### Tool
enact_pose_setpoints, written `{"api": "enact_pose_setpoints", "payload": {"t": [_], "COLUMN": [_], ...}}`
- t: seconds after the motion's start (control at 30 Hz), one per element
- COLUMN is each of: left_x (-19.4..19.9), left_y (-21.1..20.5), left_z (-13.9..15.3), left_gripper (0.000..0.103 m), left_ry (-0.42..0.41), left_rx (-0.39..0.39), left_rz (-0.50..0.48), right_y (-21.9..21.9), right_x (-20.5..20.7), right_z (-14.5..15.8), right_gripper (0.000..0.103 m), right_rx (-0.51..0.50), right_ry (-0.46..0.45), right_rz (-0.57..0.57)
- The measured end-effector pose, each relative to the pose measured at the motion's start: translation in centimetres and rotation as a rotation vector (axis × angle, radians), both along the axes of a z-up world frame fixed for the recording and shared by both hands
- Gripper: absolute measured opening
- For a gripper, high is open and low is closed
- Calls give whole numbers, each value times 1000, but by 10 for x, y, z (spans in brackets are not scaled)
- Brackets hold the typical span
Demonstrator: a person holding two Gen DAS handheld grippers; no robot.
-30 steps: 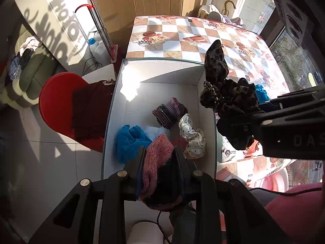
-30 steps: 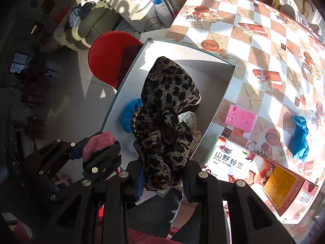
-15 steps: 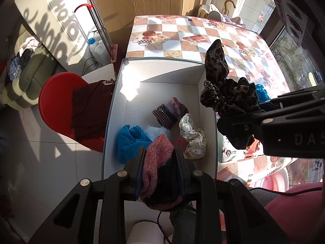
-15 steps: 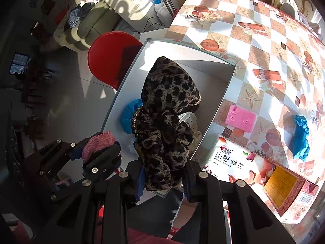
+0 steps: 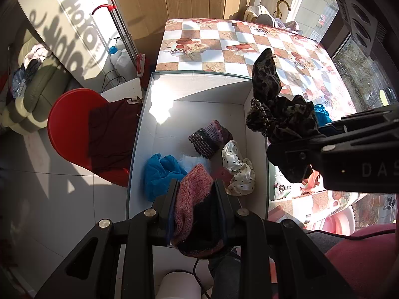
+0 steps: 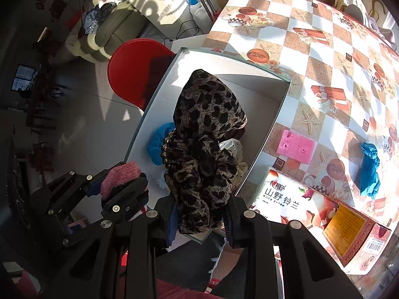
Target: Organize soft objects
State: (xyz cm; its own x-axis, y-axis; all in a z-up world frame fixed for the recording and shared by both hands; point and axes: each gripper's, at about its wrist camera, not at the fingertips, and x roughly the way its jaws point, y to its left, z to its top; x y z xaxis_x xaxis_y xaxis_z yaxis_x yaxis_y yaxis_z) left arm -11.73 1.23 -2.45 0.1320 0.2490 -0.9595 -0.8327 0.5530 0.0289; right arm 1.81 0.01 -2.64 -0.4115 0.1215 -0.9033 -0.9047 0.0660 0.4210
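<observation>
1. Sunlight falls on our checkered worktop [image 6: 321, 57], and a white box [image 5: 199, 94] sits at its near left edge.
2. Our left tool [image 5: 197, 199] is squeezed tight on a pink knit piece [image 5: 193, 194], low over the near end of the box.
3. Our right tool [image 6: 202, 214] is squeezed tight on a leopard scrunchie [image 6: 204, 134], held up over the right side of the box.
4. Down in the box we see a blue cloth [image 5: 159, 172], a striped knit piece [image 5: 209, 139] and a dotted white scrunchie [image 5: 237, 167].
5. Out on the worktop, right of the box, lie a pink sponge [image 6: 295, 147] and another blue scrunchie [image 6: 370, 172].
6. A printed carton [image 6: 321, 211] lies near us on the worktop.
7. A red chair [image 5: 72, 129] stands on the floor, left of the box.
</observation>
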Motion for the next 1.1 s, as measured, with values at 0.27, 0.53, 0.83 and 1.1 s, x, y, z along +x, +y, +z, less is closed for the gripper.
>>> {"api": "enact_pose_setpoints", "payload": {"t": [0.27,0.53,0.83,1.1], "left_x": [0,-1,-1,-8], "left_y": [1,0,1,-2], "left_z": [0,-1,-1,-6], "left_gripper": [30,30,30,30], "left_ry": [1,1,0,1], "left_rx": [-1,-2,-4,-14], "left_rz": [0,2,5,11], "right_y": [0,1,1,2], "right_x": [0,0,0,-1], "right_z": [0,0,0,-1], "right_gripper": [31,31,31,31], "right_rx": [-1,-2,-2,-5], "right_ry": [1,1,2,3], "right_rz": [-2,-1,-1,-1]}}
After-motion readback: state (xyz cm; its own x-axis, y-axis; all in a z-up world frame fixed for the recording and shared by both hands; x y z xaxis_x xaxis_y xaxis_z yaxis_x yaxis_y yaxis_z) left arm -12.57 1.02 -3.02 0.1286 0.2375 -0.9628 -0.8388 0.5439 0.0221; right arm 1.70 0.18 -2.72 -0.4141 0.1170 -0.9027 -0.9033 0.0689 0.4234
